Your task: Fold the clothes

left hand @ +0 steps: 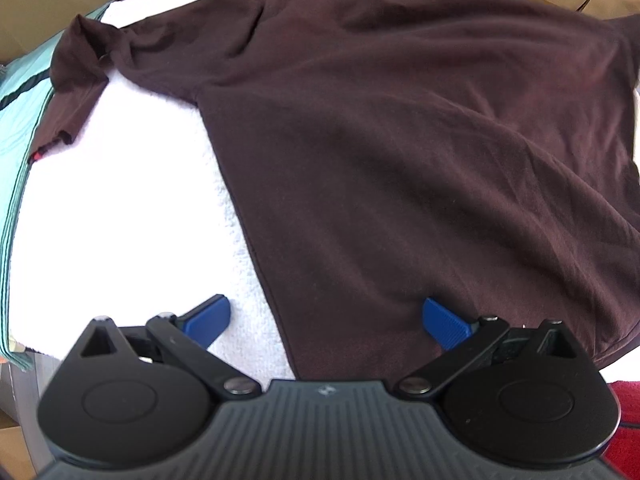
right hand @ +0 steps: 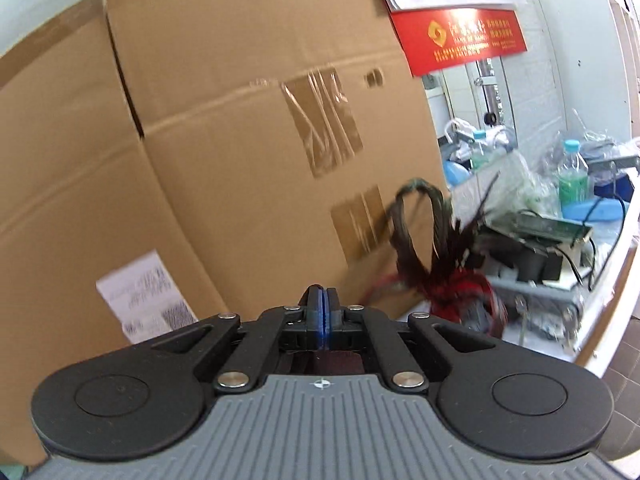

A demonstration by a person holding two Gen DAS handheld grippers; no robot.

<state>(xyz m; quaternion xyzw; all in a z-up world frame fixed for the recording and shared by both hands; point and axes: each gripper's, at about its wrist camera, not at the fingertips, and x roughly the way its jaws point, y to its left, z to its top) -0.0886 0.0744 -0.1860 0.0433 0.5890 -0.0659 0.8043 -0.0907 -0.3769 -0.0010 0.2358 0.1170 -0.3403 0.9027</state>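
Lying flat on white towel [left hand: 132,216]: dark maroon shirt [left hand: 400,140], one sleeve [left hand: 76,80] stretched off toward towel's far-left corner, hem at near edge. Left gripper [left hand: 326,322] hovers over hem, jaws spread wide, nothing held; one blue pad [left hand: 208,318] over bare towel, other [left hand: 444,322] over shirt. Right gripper [right hand: 322,304] away from towel, aimed at cardboard boxes [right hand: 248,120], pads pressed together; dark fabric visible just behind fingers, can't tell if pinched.

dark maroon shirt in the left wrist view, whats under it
The dark maroon long-sleeved shirt lies spread on a white fluffy towel, bare to its left. Whatever sits beneath the shirt's middle is covered.
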